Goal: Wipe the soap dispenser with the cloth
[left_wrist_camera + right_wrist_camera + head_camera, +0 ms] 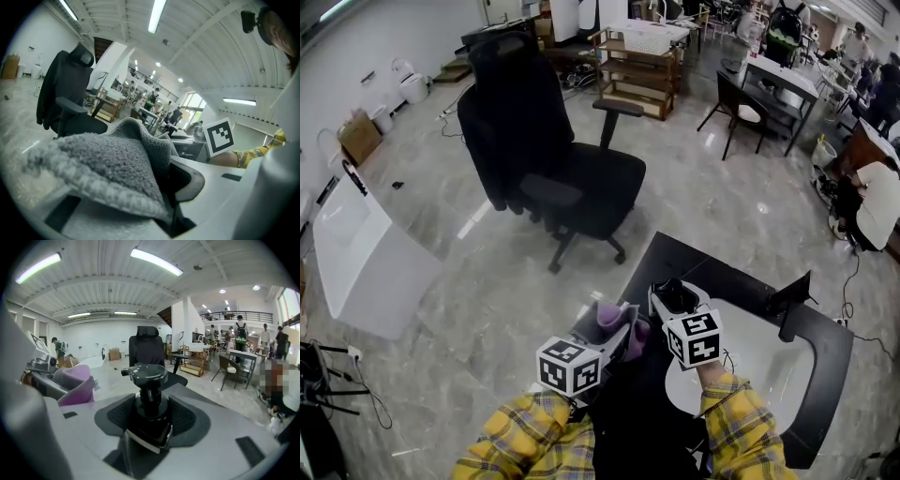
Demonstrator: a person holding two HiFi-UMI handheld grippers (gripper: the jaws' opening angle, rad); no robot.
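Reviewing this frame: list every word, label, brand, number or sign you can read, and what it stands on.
No readable text in any view.
On the left marker cube and the right marker cube: black-and-white square patterns only, no letters or digits.
On the soap dispenser: no print readable.
On the cloth: no tag visible.
On the cardboard box by the wall: any print is too small to read.

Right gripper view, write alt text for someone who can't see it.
A black soap dispenser with a pump top is gripped between the jaws of the right gripper, filling the centre. A purple cloth shows at the left, and a black office chair stands behind.
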